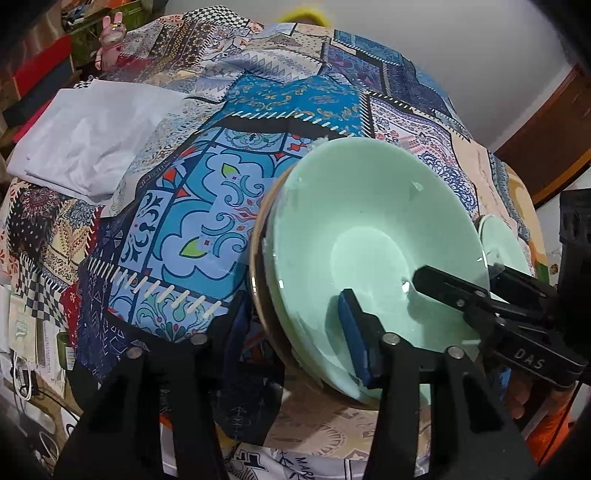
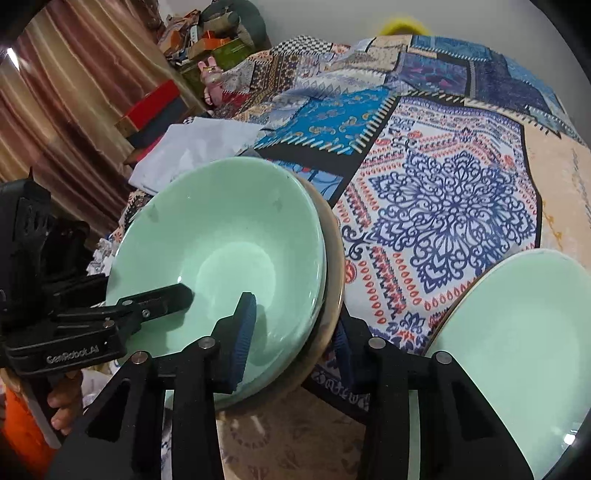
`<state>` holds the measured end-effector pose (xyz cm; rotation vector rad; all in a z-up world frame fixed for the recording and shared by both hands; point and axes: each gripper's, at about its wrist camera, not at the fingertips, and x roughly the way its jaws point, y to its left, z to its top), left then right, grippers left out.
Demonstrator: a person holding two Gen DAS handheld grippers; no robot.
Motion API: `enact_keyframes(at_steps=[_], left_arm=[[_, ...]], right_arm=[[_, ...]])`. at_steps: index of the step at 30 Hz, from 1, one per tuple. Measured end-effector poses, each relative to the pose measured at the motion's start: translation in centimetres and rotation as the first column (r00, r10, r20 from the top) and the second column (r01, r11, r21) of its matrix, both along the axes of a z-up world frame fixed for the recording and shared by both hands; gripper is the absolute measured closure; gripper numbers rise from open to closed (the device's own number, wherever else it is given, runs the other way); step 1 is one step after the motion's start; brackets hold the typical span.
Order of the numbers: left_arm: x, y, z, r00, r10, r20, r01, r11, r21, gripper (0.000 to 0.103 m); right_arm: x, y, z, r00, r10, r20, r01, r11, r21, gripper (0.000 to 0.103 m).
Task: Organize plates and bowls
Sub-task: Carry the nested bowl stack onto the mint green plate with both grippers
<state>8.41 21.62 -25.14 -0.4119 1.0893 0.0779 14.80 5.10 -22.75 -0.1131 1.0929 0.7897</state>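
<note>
A stack of pale green bowls [image 1: 354,221] with a tan-rimmed one underneath sits on the patchwork cloth; it also shows in the right wrist view [image 2: 229,229]. My left gripper [image 1: 295,332] straddles the stack's near-left rim, one blue pad inside the top bowl and one outside, touching the rim. My right gripper [image 2: 295,339] straddles the opposite rim the same way and shows in the left wrist view [image 1: 480,295]. The left gripper also shows in the right wrist view [image 2: 122,310]. A second green plate [image 2: 517,350] lies at the right; it shows small in the left wrist view [image 1: 502,240].
A folded white cloth [image 1: 92,136] lies at the far left of the patchwork cover [image 2: 443,206]. A pink rabbit figure [image 1: 110,37], boxes [image 2: 155,107] and curtains stand beyond the left edge. A yellow object [image 2: 402,26] is at the far end.
</note>
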Motion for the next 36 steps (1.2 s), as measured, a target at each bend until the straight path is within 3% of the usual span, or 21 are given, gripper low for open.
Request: enact_keyframes(at_steps=[2,11,20,36], left_arm=[[0.1,-0.3,0.1,1.0,-0.015,0.005,0.015,1.0,0.001,0.064],[0.1,-1.5,0.8,1.0,0.0,0.01,-0.001,0.997,0.076,0.064],[0.5,-1.9,1.6,1.0,0.0,0.008,-0.001,0.997,0.077,0.064],[1.7,-5.3,6.2,0.995,-0.061,0.079,0.055,0.995,0.085,0.064]], right_arm=[[0.1,0.0,-0.1,1.0,-0.003,0.005,0.003,1.0,-0.005,0.068],[0.5,-0.5,0.0,0.999,-0.034,-0.018,0.034,0.999,0.01,0.073],[0.8,-1.2,0.5,0.998,-0.061,-0.028,0.062,0.998,0.032,0.073],[0.9,-5.7,5.0,0.988,-0.149,0.043,0.146,0.987,0.072,0.073]])
